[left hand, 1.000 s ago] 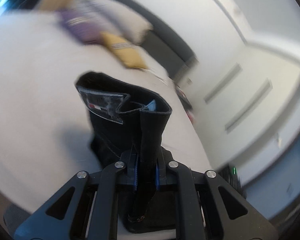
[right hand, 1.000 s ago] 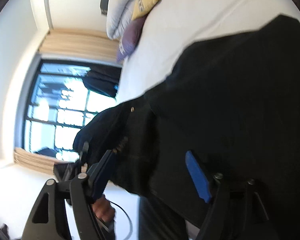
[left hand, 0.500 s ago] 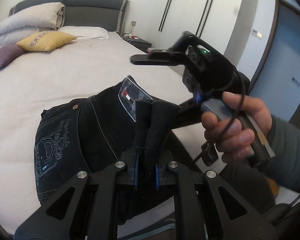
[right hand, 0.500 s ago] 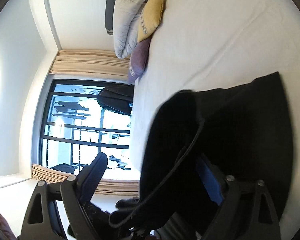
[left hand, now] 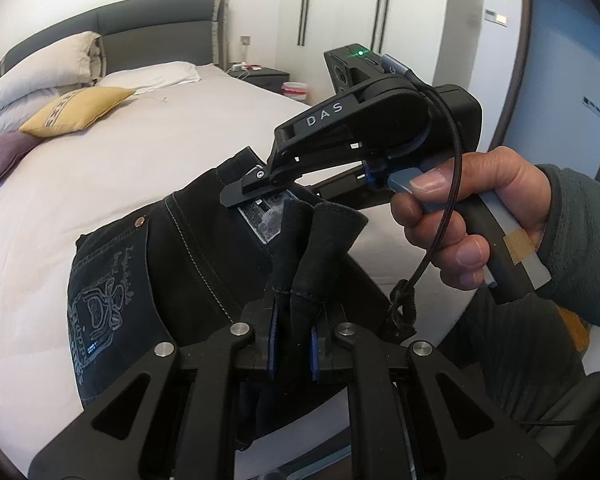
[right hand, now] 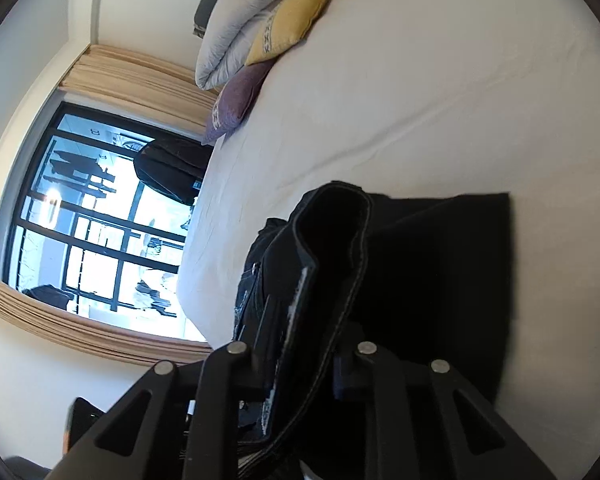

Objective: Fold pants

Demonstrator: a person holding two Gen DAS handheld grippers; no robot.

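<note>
Since a moment ago the right gripper (left hand: 252, 188) has come in close over the waistband of the black pants (left hand: 148, 280), where before it hung off to the side, and its jaws, which stood wide, are closing with a thick fold of waistband between them. In the right wrist view that fold fills the gap between the pads and rises as a stiff loop in front of the lens, hiding part of the bed (right hand: 440, 80).

The left gripper (left hand: 294, 350) is clamped tight on a bunched double layer of the dark fabric, which stands upright between its blue pads and blocks the middle of that view.

The pants lie on the white sheet near the bed's near edge, back pocket with pale stitching facing up, a rivet at its corner and a label showing under the right gripper's tip.

A hand (left hand: 468, 220) in a grey-green sleeve (left hand: 580, 248) holds the right gripper's handle, a black cable looping down beside it.

Further up the bed sit a yellow cushion (left hand: 76, 110), a purple cushion (left hand: 2, 156) and white pillows (left hand: 48, 68) against a grey headboard (left hand: 152, 28). A window (right hand: 92, 216) with dark bars lies beyond the bed's far side.
</note>
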